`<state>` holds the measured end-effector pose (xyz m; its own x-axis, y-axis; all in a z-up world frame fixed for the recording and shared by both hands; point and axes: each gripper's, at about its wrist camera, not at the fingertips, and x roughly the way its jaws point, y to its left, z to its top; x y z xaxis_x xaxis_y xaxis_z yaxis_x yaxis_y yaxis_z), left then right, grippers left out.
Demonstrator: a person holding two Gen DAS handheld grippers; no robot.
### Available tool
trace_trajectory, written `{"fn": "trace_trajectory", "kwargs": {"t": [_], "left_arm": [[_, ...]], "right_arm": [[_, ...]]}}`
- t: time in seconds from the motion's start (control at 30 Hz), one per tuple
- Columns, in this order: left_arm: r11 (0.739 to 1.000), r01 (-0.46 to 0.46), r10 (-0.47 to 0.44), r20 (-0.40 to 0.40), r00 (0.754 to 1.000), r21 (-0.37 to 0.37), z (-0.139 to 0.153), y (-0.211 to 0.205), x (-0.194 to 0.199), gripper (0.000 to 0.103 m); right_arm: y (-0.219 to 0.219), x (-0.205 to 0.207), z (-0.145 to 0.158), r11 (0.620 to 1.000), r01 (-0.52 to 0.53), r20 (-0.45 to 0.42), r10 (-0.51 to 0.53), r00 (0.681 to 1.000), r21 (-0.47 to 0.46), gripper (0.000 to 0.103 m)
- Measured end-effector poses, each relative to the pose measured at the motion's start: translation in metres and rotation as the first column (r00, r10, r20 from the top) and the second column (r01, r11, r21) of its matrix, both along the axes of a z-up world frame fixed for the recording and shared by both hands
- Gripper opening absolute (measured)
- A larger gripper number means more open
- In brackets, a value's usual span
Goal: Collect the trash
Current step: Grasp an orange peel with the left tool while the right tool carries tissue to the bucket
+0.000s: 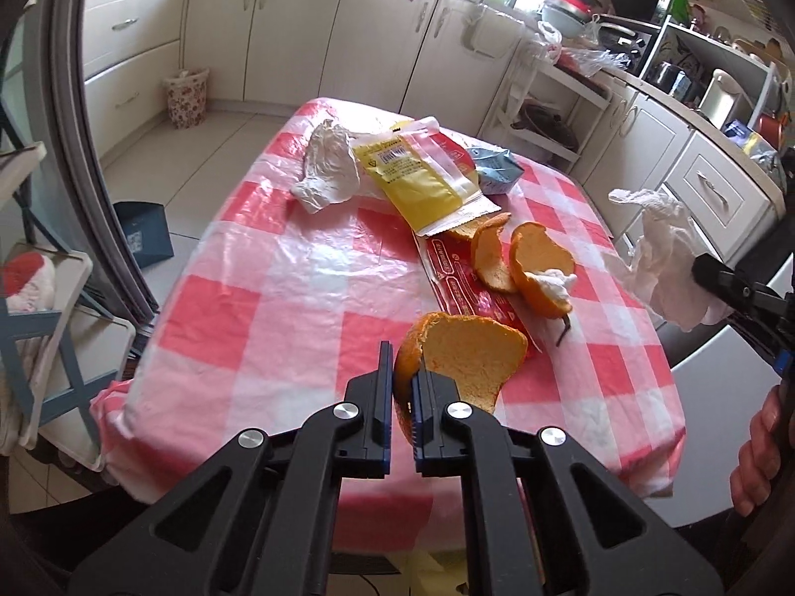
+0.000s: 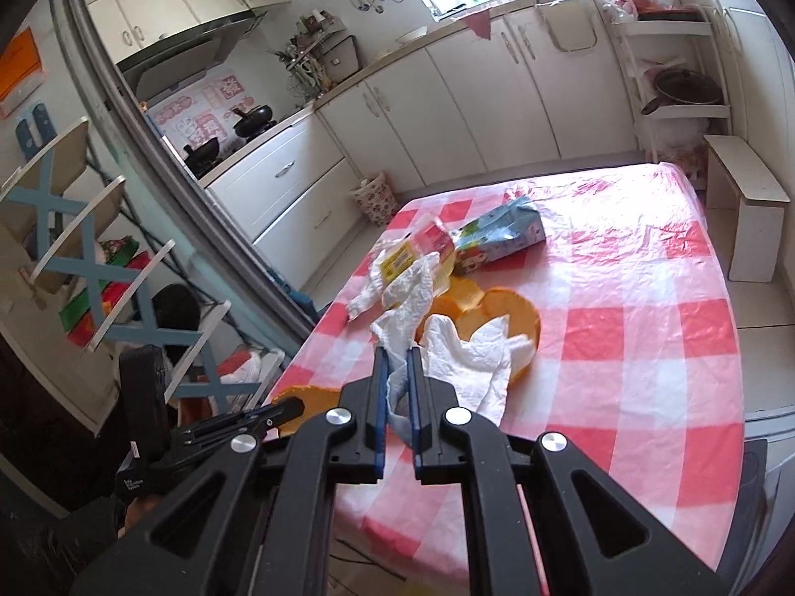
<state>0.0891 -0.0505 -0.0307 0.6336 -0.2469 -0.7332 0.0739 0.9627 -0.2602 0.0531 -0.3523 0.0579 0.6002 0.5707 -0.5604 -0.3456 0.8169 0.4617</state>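
My left gripper point(image 1: 401, 372) is shut on a large piece of orange peel point(image 1: 467, 352), lifted just above the near part of the red-and-white checked table point(image 1: 278, 298). My right gripper point(image 2: 397, 362) is shut on a crumpled white paper tissue point(image 2: 467, 357) that hangs over the table's edge; the same tissue point(image 1: 661, 248) shows at the right of the left wrist view. More orange peels point(image 1: 536, 263), a red wrapper point(image 1: 467, 293), a yellow wrapper point(image 1: 422, 179), another white tissue point(image 1: 328, 164) and a blue carton point(image 1: 497, 169) lie on the cloth.
A floral waste basket point(image 1: 186, 97) stands on the floor by the far cabinets. A blue box point(image 1: 144, 233) sits on the floor left of the table. A white stool point(image 2: 745, 208) stands beyond the table's right side. A person's hand point(image 1: 760, 452) shows at the right edge.
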Motion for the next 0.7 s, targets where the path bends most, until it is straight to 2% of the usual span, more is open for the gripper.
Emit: {"fn": "trace_trajectory", "kwargs": {"t": [0.27, 0.5, 0.7], "left_arm": [[0.998, 0.017, -0.02, 0.046, 0.999, 0.057, 0.011, 0.003, -0.036, 0.006], [0.995, 0.044, -0.051, 0.072, 0.996, 0.09, 0.016, 0.001, -0.066, 0.006], [0.991, 0.089, -0.096, 0.077, 0.992, 0.097, 0.018, -0.005, -0.089, 0.006]], "right_arm": [[0.009, -0.034, -0.002, 0.998, -0.061, -0.028, 0.061, 0.998, -0.017, 0.01], [0.029, -0.081, -0.019, 0.989, -0.139, -0.093, 0.135, 0.986, -0.041, 0.01], [0.048, -0.119, -0.059, 0.981, -0.178, -0.247, 0.154, 0.957, -0.081, 0.01]]}}
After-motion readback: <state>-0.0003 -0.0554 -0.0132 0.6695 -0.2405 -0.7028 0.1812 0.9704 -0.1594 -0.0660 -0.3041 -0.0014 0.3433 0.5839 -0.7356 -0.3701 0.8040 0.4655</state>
